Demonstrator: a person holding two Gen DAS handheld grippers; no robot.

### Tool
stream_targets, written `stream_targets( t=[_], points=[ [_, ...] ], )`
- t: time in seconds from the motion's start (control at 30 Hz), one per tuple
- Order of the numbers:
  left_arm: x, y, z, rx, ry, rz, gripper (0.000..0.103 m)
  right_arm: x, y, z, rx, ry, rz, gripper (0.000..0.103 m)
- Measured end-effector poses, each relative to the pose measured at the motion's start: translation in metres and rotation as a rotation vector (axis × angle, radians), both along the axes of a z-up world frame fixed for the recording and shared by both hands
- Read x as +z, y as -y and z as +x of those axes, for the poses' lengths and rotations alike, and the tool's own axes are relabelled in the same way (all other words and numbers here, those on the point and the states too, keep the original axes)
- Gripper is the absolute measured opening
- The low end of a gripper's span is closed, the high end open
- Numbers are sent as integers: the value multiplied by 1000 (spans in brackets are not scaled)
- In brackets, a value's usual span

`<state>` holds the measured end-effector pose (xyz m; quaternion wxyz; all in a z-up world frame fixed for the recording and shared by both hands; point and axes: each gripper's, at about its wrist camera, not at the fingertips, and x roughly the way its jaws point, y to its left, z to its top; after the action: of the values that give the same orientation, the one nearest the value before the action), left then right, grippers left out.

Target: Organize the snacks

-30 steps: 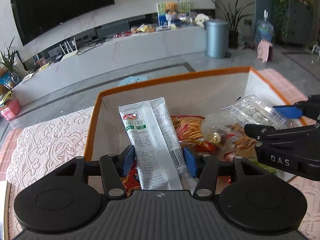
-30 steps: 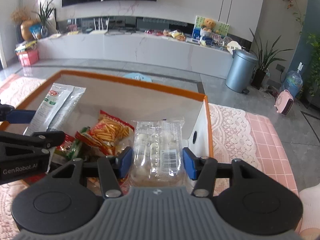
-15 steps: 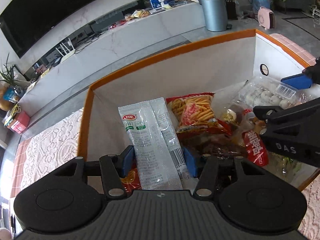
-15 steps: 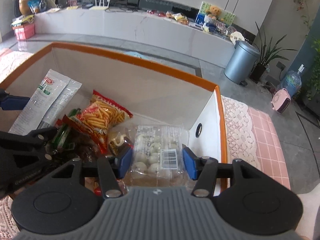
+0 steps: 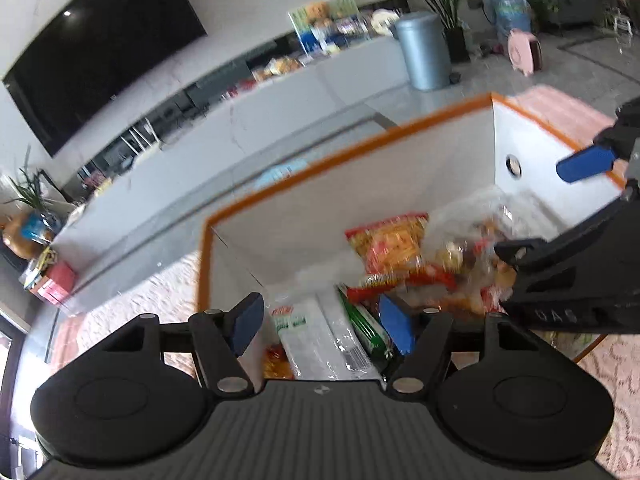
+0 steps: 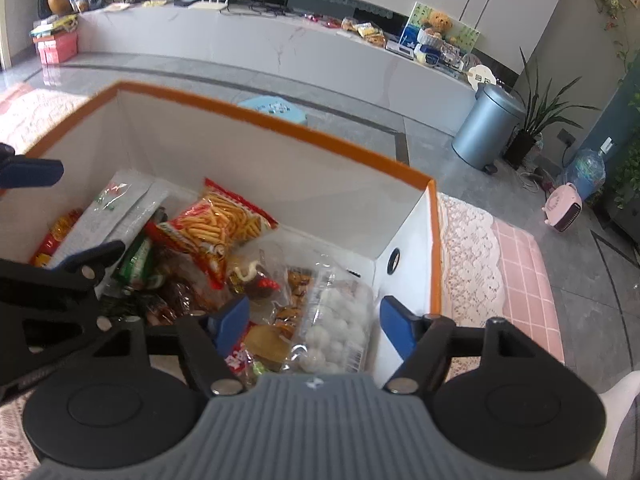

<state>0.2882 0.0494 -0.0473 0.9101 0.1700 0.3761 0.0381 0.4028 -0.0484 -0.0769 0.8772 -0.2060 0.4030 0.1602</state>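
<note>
1. I am holding both grippers over the white storage box with the orange rim; it is sitting on a lace-covered tabletop.

2. The left gripper is standing released. Its jaws have just been opening, and the white sachet pack is lying between and below the blue pads without either pad pressing on it. I am reading that pack as let go into the left end of the box.

3. The right gripper is likewise released, its jaws having just been opening. The clear tray of white sweets is lying under the gap, resting against the box's right wall near the round finger hole. No pad is touching it.

4. The other snacks are sitting between the two drops: the red bag of stick crisps toward the back wall, a green-wrapped bar just beside the sachet pack, and darker wrapped items in the middle that I cannot tell apart.

5. The relation I am watching: the sachet pack's long axis is running away from the left gripper toward the back wall, in line with the jaws, and it is lying directly beneath them. The sweet tray is lying the same way under the right gripper. Each item is nearest its own gripper.

6. In my judgement both placements are done, and the coming move is calling for a straight lift out so neither pad is snagging film on the way up.
</note>
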Motion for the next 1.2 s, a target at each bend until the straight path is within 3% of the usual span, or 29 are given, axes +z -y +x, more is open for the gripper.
stream_targets(
  t=[0.17, 0.53, 0.8, 0.97, 1.2],
  points=[
    [28, -5, -15, 40, 82, -55, 79, 27, 9, -15, 15, 63, 25, 75],
    [87, -16, -58, 116, 268, -173, 83, 106, 44, -68, -13, 192, 183, 86],
    [107, -8, -103, 26, 340, -187, 89, 148, 68, -124, -45, 251, 328, 90],
    [102, -10, -127, 19, 342, -183, 92, 154, 75, -159, -65, 286, 407, 94],
    [85, -18, -136, 20, 300, -210, 92, 130, 56, -188, -96, 302, 316, 94]
  ],
)
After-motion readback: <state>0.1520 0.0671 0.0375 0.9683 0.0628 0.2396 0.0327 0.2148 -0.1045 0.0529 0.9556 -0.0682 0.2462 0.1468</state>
